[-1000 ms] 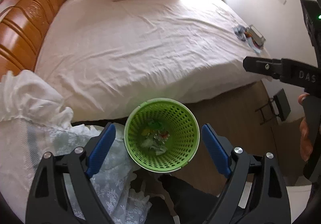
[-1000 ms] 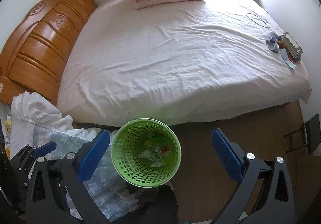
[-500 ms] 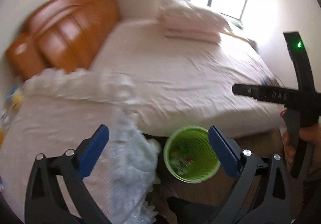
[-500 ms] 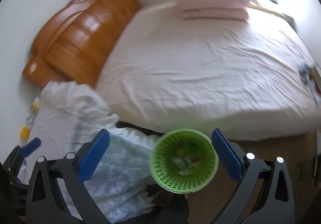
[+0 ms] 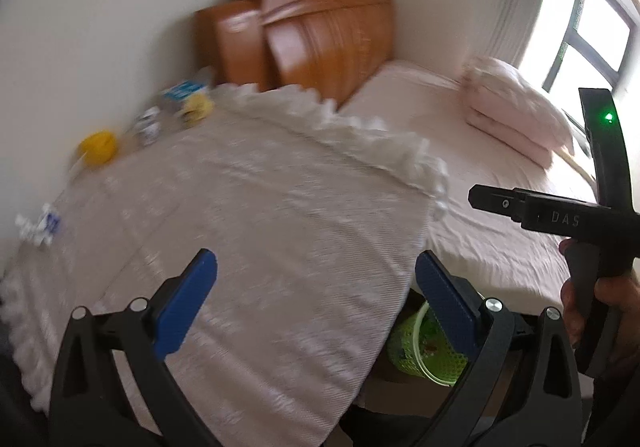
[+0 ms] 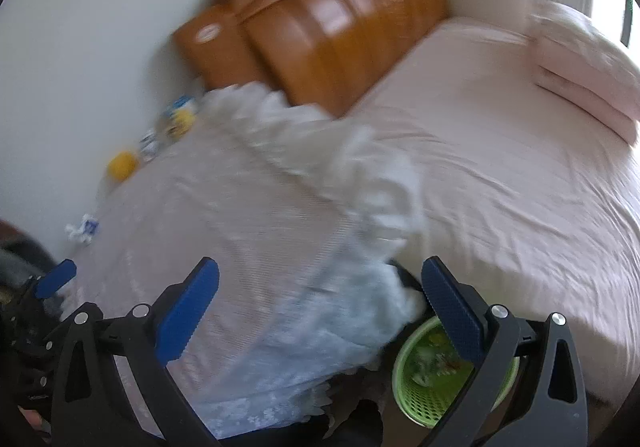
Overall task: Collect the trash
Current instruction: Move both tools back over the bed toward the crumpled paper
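The pink bed fills the right; a lace-covered table lies ahead. The green basket sits on the floor behind the right claw's right finger. Both claws, left claw included, stand wide apart, empty. Crumpled white trash lies at the table's far-left edge, well beyond them.

Bright window glare; motion blur

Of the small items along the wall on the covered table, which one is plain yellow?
The round yellow item, lying between the crumpled white-and-blue scrap and the blurred group near the headboard.
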A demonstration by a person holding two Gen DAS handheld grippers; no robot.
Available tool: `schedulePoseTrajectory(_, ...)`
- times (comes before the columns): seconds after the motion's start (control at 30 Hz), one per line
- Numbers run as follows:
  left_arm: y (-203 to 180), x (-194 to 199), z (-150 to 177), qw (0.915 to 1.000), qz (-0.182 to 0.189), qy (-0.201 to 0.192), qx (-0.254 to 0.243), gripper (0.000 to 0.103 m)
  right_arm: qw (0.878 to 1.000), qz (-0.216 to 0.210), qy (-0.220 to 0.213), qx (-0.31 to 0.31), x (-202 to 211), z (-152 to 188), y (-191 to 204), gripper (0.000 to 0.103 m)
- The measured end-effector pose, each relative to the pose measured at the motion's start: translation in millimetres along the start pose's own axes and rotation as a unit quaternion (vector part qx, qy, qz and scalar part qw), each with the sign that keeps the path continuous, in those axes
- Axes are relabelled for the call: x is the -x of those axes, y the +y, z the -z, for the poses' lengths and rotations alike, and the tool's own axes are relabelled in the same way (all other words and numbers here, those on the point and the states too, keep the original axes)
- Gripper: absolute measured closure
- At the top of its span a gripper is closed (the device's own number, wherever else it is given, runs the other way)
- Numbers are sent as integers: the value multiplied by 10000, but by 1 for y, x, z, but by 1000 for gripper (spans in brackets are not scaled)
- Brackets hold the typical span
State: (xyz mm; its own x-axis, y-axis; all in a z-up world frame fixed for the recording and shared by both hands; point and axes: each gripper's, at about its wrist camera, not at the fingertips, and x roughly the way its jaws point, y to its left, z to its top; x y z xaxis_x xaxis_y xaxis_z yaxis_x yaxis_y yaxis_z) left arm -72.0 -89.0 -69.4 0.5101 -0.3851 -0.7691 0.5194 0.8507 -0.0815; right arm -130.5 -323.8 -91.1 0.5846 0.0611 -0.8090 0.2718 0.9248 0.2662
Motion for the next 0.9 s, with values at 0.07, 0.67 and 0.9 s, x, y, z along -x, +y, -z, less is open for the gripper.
schedulePoseTrajectory(0.07,15,3,2,9998,-147,-25,161,8,9998,-97,71,181,-9,-3,18,3)
schedulePoseTrajectory(0.67,112,16,13,9877,-1024,-76,1182,8,9909,-666,544,1038,-65,-22,105,3)
schedulePoseTrajectory(0.9,162,17,19,9764,-1385,-56,1655,8,9825,-906,731,1451,-92,-33,154,3)
